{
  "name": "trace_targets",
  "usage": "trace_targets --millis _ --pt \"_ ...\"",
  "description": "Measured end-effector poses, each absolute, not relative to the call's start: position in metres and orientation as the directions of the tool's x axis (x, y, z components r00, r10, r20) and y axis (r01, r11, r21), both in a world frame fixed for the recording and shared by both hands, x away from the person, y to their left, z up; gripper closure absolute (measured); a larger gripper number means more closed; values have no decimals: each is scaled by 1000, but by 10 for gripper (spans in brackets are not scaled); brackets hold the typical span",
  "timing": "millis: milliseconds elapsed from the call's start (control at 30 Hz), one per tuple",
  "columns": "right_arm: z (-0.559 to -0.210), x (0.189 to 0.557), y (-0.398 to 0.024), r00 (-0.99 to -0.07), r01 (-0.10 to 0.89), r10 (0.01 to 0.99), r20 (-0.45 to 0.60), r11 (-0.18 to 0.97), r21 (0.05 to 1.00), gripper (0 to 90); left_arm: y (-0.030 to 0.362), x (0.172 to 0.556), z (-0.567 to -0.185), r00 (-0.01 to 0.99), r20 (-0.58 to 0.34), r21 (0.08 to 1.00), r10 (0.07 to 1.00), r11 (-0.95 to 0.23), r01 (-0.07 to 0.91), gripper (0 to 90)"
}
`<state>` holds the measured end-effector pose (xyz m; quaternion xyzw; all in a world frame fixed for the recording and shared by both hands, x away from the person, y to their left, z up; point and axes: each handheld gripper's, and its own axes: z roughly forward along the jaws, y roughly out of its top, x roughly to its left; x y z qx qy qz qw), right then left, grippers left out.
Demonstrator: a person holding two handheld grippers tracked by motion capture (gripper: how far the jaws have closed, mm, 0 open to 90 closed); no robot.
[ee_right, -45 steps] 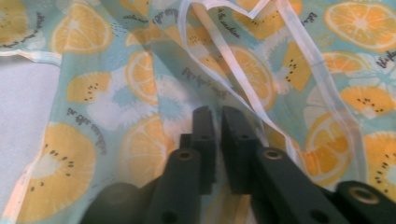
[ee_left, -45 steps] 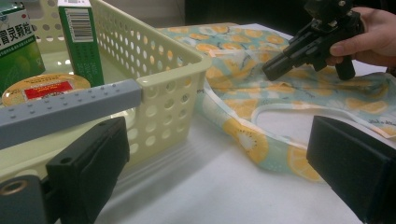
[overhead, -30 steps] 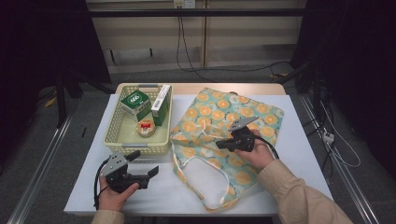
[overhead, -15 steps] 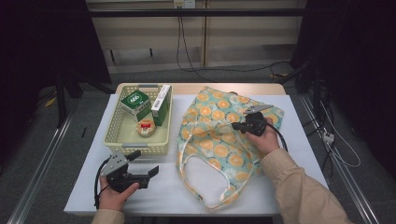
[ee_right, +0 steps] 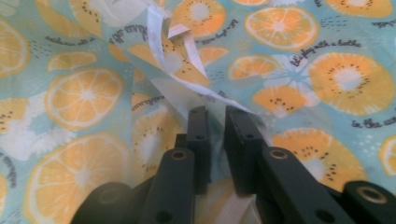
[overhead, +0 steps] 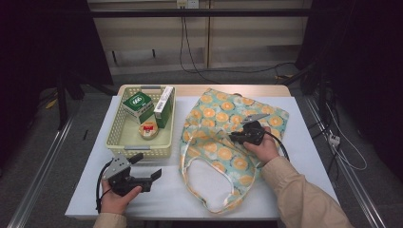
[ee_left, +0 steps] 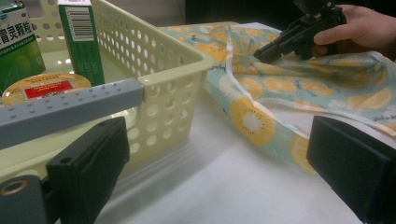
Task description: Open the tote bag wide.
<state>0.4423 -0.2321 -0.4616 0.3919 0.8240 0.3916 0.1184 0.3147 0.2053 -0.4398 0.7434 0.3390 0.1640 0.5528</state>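
Note:
A fabric bag printed with orange slices lies spread on the white table, its handles trailing toward the front edge. My right gripper rests on its middle, pointing left. In the right gripper view its jaws stand a narrow gap apart. They have just been opening, and a fold of the bag's hem with its white strap lies loose between them. My left gripper lies open near the front left of the table, its wide jaws empty.
A cream perforated basket stands at the left rear. It holds a green box, a green-and-white carton and a round tin. Bare table lies between the basket and the bag. Cables run across the floor behind.
The right hand drew the bag's upper layer to the right and back, spreading it flatter, then drifted slightly left and down. The left hand stayed put.

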Motion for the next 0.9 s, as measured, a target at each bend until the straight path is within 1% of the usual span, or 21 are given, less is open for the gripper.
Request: trace_targets --millis 33,100,133,167,200,233,267,333,367,400,433,500,533,567,600,633,700,733,767,867,900 --pt "-462 442 -232 -665 553 739 112 386 738 763 205 315 -440 716 -133 933 686 -156 323 56" --pt "-461 442 -231 -660 576 735 155 363 732 664 204 315 -440 716 -131 932 686 -161 324 56" --pt "-461 442 -231 -659 587 732 173 356 727 643 204 315 -440 716 -130 932 686 -161 324 56" --pt "-460 441 -230 -659 591 730 179 356 724 602 204 315 -440 717 -128 932 685 -165 324 56" --pt "-460 441 -229 -660 598 725 196 350 721 530 204 315 -440 717 -128 932 685 -165 324 56" --pt "-460 440 -228 -667 604 714 214 349 717 501 204 315 -440 718 -128 931 684 -166 324 56" --pt "-459 439 -227 -672 601 710 210 357 715 487 203 315 -440 718 -129 931 684 -165 324 56" --pt "-459 437 -224 -679 604 701 220 362 710 387 203 315 -440 719 -129 931 683 -166 324 56" --pt "-459 437 -222 -682 603 697 222 364 709 369 203 315 -440 720 -129 931 682 -166 325 56" --pt "-459 435 -219 -697 586 691 194 392 709 309 203 315 -440 720 -129 931 682 -166 325 56" --pt "-459 435 -219 -697 586 691 194 392 709 309 203 315 -440 720 -130 931 681 -166 325 56" --pt "-459 433 -215 -714 564 682 159 426 707 286 203 315 -440 721 -129 931 681 -168 325 56" --pt "-459 430 -210 -733 538 670 115 468 701 247 203 315 -440 721 -130 931 681 -167 325 56" --pt "-459 430 -210 -733 538 670 115 468 701 247 203 315 -440 720 -130 931 681 -166 325 56" --pt "-459 429 -208 -738 524 669 86 488 697 255 203 315 -440 720 -131 931 681 -165 325 56" --pt "-459 427 -205 -747 496 664 28 530 688 272 203 315 -440 720 -130 931 682 -165 325 56" --pt "-459 426 -204 -744 497 668 22 531 687 277 203 315 -440 719 -128 932 683 -166 323 56" --pt "-459 426 -204 -745 494 667 19 532 688 301 203 315 -440 720 -127 932 683 -167 323 56" --pt "-459 426 -206 -742 494 670 20 527 691 352 203 315 -440 720 -128 932 682 -165 322 56" --pt "-458 429 -214 -727 495 686 18 505 707 572 203 314 -439 721 -127 933 681 -165 320 56" --pt "-459 430 -217 -725 492 689 20 498 714 619 203 314 -439 721 -131 934 680 -159 320 56"
